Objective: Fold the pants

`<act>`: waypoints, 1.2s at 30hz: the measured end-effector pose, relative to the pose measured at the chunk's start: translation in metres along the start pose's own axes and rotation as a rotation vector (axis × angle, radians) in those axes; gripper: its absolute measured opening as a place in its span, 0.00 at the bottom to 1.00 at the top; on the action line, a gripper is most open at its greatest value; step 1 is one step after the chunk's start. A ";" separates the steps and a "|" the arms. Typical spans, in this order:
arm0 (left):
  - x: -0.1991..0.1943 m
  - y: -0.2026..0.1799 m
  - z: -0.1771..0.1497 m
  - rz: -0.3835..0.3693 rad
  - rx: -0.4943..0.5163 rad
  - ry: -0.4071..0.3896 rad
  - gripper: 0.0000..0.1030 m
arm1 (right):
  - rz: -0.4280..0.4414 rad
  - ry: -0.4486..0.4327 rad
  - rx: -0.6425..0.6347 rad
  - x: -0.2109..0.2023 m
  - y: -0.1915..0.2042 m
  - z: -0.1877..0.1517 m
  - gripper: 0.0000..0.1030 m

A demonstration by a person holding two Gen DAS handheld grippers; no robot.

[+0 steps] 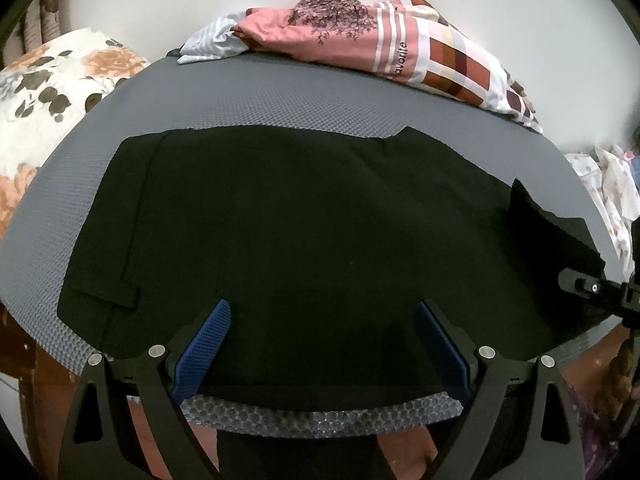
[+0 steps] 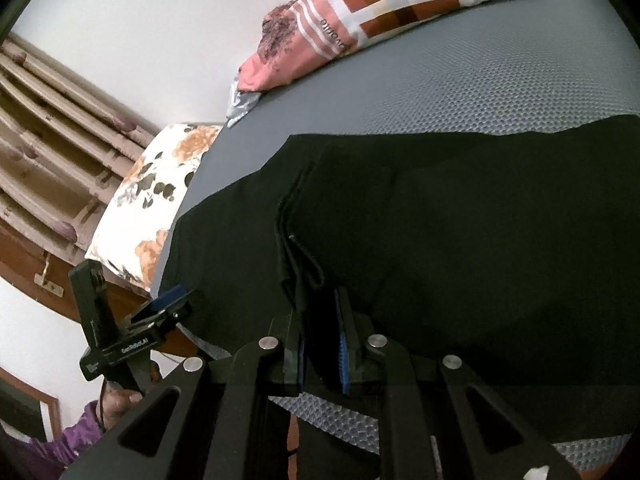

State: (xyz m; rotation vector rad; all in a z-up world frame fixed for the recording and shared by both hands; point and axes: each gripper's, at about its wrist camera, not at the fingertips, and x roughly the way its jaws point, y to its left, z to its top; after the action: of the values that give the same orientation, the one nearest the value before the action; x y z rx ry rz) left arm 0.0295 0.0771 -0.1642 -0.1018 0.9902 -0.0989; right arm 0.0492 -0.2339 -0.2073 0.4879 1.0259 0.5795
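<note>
Between right gripper jaws: pants.

Both wrist views close, tilted down (share pants).

Grey bumpy mat covering bed, filling middle of left wrist frame. Black pants lying flat on mat, spreading across frame centre, one corner lifting at right edge. Pink and checked cloth pile sitting on mat's far edge, top centre. Flowery pillow resting beside mat, upper left.
</note>
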 end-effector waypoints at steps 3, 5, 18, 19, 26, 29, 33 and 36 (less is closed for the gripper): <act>0.000 0.003 -0.001 0.001 -0.010 0.000 0.90 | 0.022 0.020 -0.001 0.005 0.002 -0.002 0.17; 0.002 0.004 -0.001 0.003 -0.014 0.005 0.90 | 0.034 0.032 -0.006 0.008 0.003 -0.004 0.19; -0.004 0.013 0.003 -0.005 -0.038 -0.008 0.90 | 0.283 -0.015 0.172 -0.023 -0.031 0.006 0.45; -0.006 0.012 0.003 -0.022 -0.030 -0.013 0.90 | 0.255 -0.034 0.176 -0.030 -0.037 0.009 0.45; -0.024 -0.026 0.006 -0.198 0.080 -0.027 0.90 | 0.183 -0.042 0.166 -0.044 -0.053 0.000 0.44; -0.024 -0.045 0.005 -0.209 0.132 -0.006 0.90 | 0.202 -0.024 0.169 -0.038 -0.052 -0.004 0.42; -0.020 -0.049 0.004 -0.165 0.143 0.006 0.90 | 0.167 0.059 -0.016 -0.023 -0.013 -0.005 0.42; -0.013 -0.036 0.004 -0.157 0.075 0.030 0.90 | 0.101 0.107 -0.157 -0.006 0.018 -0.010 0.41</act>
State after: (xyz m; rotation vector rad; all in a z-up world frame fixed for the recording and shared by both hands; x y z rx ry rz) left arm 0.0243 0.0436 -0.1468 -0.1093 1.0066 -0.2820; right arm 0.0337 -0.2229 -0.1969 0.3742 1.0517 0.7770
